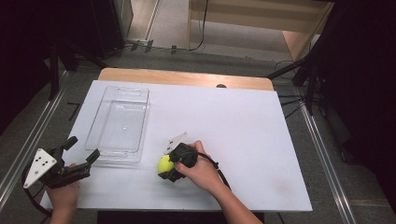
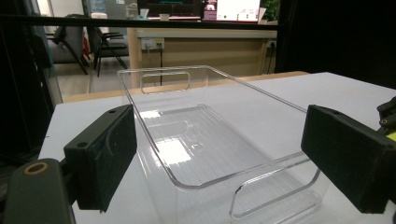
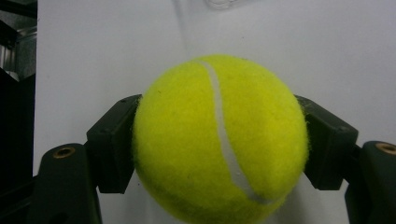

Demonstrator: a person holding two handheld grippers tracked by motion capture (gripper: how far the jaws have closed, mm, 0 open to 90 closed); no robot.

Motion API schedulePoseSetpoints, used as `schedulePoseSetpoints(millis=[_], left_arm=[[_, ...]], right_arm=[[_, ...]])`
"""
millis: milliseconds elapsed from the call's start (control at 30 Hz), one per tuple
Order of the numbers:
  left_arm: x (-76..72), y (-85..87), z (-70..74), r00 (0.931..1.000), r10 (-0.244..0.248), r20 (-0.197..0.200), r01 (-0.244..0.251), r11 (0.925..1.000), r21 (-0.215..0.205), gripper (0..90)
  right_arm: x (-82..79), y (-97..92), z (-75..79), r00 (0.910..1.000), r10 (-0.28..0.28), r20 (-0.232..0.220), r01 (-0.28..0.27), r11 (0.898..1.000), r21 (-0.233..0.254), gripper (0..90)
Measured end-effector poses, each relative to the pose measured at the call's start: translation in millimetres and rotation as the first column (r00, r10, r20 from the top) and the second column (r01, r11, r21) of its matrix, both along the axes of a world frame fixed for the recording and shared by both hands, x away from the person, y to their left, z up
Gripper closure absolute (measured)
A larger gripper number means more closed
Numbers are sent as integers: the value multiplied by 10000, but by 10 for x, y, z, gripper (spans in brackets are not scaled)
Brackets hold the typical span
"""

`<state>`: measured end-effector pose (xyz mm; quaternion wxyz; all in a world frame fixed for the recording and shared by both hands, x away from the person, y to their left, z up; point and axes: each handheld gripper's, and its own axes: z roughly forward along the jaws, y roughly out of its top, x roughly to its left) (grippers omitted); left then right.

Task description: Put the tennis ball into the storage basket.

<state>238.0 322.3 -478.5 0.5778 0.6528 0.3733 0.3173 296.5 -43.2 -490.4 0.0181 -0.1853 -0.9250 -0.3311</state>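
- We see the right gripper [image 1: 164, 169] low on the white table [image 1: 243, 135], near its front edge, and its jaws are closed on a yellow tennis ball [image 1: 164, 164].
- In the right gripper view, the tennis ball [image 3: 219, 140] sits between the two black pads [image 3: 114, 149], and both pads press on its sides; the white seam of the ball runs from top to bottom.
- The ball is at table level in the middle front part of the board, just to the right of the clear plastic tray [image 1: 119, 122]; whether it touches the table we cannot tell.
- The right hand [image 1: 201, 170] holds the gripper body, and a black cable trails from it toward the person.
- We see the left gripper [image 1: 80, 156] at the front left corner of the table, held by the left hand [image 1: 63, 193].
- Its jaws stand wide apart and hold nothing.
- In the left gripper view, the tray [image 2: 205, 140] lies just ahead of these jaws; it has nothing inside and has a handle cut-out at each short end.
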Motion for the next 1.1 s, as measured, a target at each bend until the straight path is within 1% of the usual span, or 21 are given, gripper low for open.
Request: schedulePoseSetpoints(millis=[33, 67, 133, 300, 333, 400, 433, 533, 633, 700, 800, 867, 900, 1033, 1067, 1100], left_arm=[[0, 0, 0, 10000, -1, 1, 1, 10000, -7, 111], [0, 0, 0, 10000, 2, -2, -2, 10000, -17, 110], [-1, -1, 0, 10000, -1, -4, 1, 10000, -24, 111], [-1, 1, 1, 10000, -2, -4, 2, 10000, -16, 110], [0, 1, 0, 10000, 0, -2, 0, 10000, -10, 111], [0, 1, 0, 10000, 2, -1, -2, 10000, -7, 110], [1, 1, 0, 10000, 0, -2, 0, 10000, -8, 110], [1, 1, 0, 10000, 2, -1, -2, 10000, -7, 110], [0, 1, 0, 10000, 1, -3, -1, 10000, -7, 111], [0, -1, 0, 10000, -1, -8, 1, 10000, -6, 111], [0, 0, 0, 10000, -3, -2, 3, 10000, -9, 110], [0, 0, 0, 10000, -3, -1, 3, 10000, -9, 110], [-1, 0, 0, 10000, -3, -5, 3, 10000, -13, 111], [-1, 0, 0, 10000, -4, -7, 4, 10000, -3, 110], [-1, 0, 1, 10000, -4, -9, 4, 10000, -2, 111], [-1, 0, 1, 10000, -4, -13, 4, 10000, 4, 111]], right_arm=[[2, -1, 4, 10000, 3, -45, -3, 10000, 37, 235], [10, -7, 9, 10000, 48, 45, -48, 10000, 53, 235], [14, -12, 23, 10000, -39, 53, 38, 10000, 77, 235], [31, -27, 62, 10000, -2, 51, 1, 9998, 174, 235], [31, -30, 72, 10000, -30, 12, 30, 9999, 151, 236], [42, -35, 87, 10000, -30, 78, 29, 9999, 170, 236], [45, -37, 98, 10000, -15, 20, 15, 9999, 160, 236], [58, -37, 117, 9999, 52, 95, -54, 9998, 193, 236], [63, -34, 140, 10000, 24, -40, -23, 9998, 196, 237], [79, -31, 152, 9999, 123, 46, -124, 9996, 241, 236], [86, -29, 178, 9999, 124, 55, -125, 9997, 228, 237], [88, -27, 199, 10000, 73, -39, -72, 9997, 250, 236], [105, -27, 201, 9997, 164, 161, -169, 9994, 286, 236], [113, -32, 235, 10000, 35, 77, -38, 9996, 295, 236], [124, -34, 240, 9998, 81, 172, -87, 9994, 321, 237], [123, -36, 249, 9999, 52, 110, -55, 9996, 291, 236]])
